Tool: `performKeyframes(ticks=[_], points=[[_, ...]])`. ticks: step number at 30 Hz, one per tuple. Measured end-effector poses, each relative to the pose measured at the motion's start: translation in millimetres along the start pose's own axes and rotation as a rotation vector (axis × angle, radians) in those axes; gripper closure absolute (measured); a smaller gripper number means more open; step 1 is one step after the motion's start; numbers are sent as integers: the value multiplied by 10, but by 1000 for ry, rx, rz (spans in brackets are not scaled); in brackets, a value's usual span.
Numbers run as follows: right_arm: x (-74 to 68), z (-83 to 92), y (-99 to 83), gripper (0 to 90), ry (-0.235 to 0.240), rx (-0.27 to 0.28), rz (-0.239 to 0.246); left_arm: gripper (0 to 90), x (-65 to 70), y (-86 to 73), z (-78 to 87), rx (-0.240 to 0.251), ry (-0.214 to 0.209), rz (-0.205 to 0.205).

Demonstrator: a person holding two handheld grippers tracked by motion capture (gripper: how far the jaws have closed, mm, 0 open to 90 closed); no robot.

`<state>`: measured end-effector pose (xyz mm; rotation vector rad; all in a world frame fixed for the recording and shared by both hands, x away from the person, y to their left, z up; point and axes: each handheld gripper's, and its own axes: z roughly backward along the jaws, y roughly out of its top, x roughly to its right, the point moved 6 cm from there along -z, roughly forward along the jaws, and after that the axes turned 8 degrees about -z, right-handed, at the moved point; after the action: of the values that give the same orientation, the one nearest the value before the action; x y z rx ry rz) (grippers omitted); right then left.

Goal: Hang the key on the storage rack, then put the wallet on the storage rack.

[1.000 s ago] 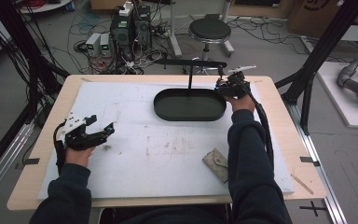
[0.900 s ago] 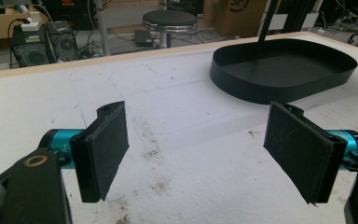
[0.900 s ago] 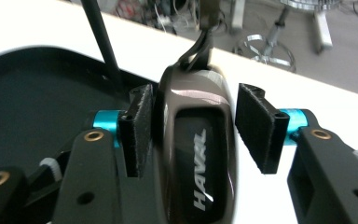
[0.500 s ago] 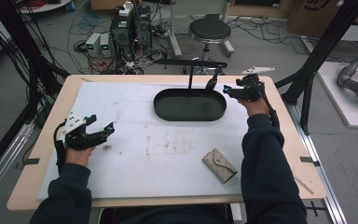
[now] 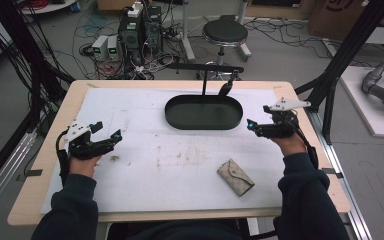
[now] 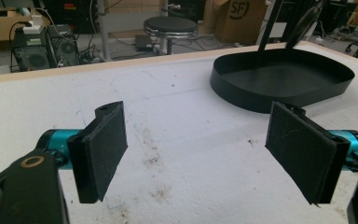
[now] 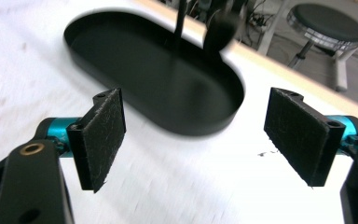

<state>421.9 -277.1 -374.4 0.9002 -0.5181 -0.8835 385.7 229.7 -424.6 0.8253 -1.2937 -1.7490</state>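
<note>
My right gripper (image 5: 254,128) hangs just off the right end of the black tray (image 5: 203,125). Its jaws have just been opening and now stand wide. In the right gripper view there is nothing between the pads (image 7: 103,135), only the white mat and the tray wall (image 7: 200,128) ahead at about 11 o'clock. The left gripper (image 5: 107,131) rests low over the mat at the left side, also wide and empty, and the tray (image 6: 261,100) lies at its 1 o'clock.

I judge that the next thing to take is the beige pouch (image 5: 235,177). It lies flat on the mat, well apart from the tray, at about 5 o'clock from it and 6 to 7 o'clock from my right gripper.

To do this step well, I would keep the jaws wide and bring the right gripper above the pouch. Then I would turn the wrist so the pads cross its short side, not its long diagonal. The pouch is thin and flat, so one pad must go down to the mat and catch the edge, otherwise the jaws will close above it. I would close slowly and lift a little to test the hold. I would also keep away from the thin stand (image 5: 204,80) behind the tray and the dark piece (image 5: 225,89) hanging on it.
</note>
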Motion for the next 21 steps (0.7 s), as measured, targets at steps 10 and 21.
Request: performKeyframes(ticks=[10, 21], points=[[-138, 0, -526, 210, -2, -63, -16, 205, 30, 32, -21, 8, 8, 1], [-236, 115, -614, 210, 9, -36, -3, 206, 24, 47, -63, 8, -2, 5]])
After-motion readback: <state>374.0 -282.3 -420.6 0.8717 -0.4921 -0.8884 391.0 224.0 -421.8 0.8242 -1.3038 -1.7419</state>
